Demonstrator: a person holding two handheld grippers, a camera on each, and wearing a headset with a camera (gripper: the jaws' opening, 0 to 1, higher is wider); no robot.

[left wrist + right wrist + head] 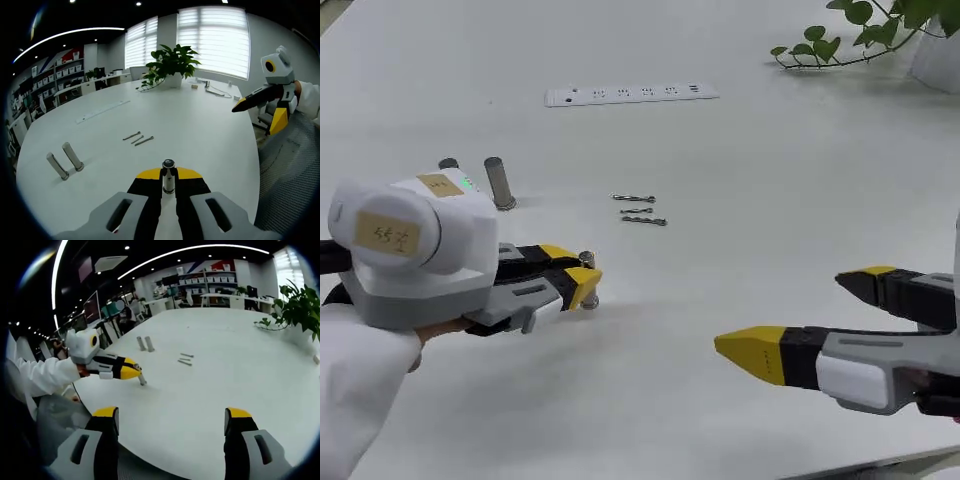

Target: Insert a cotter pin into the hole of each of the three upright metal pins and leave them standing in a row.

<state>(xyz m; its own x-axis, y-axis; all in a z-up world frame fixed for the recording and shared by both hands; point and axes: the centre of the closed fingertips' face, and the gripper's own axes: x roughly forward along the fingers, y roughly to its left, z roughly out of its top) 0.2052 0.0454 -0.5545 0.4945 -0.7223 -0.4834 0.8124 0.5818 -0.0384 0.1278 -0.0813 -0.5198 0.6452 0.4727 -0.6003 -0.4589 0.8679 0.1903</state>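
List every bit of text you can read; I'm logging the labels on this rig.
Unreadable: handwritten marks on the large tan label on the left gripper, which clamps a metal pin.
Unreadable: blurred small tan label on that gripper.
Unreadable: tiny markings on the power strip on the table.
No text here reads clearly.

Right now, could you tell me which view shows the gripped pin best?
Left gripper view: the pin stands close, inside the left claw. Head view half hides it; right gripper view shows it tiny.
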